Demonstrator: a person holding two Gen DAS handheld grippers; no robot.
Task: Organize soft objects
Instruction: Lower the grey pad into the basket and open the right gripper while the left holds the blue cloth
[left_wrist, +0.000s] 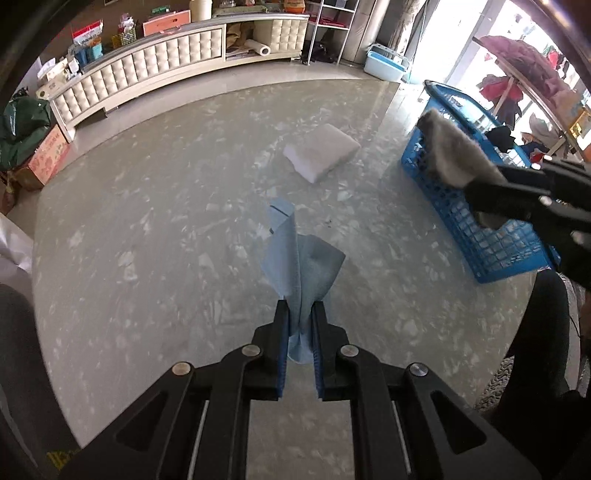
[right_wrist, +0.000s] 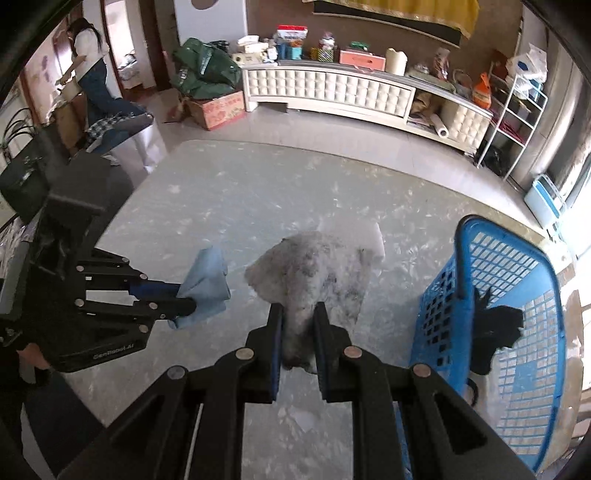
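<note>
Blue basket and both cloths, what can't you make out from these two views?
- Blue basket: right wrist view, near end hidden behind the right gripper.
- Grey cloth: covers most of the white pad.
- Blue cloth: left wrist view, pinched end hidden inside the left gripper.

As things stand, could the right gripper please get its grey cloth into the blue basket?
Probably yes: the right gripper holds the grey cloth beside the blue basket, whose open top has only a black item inside.

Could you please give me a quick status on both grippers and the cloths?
Left gripper shut on blue cloth, lifted. Right gripper shut on grey fluffy cloth, beside blue basket. White pad on the floor. Nothing in the way.
</note>
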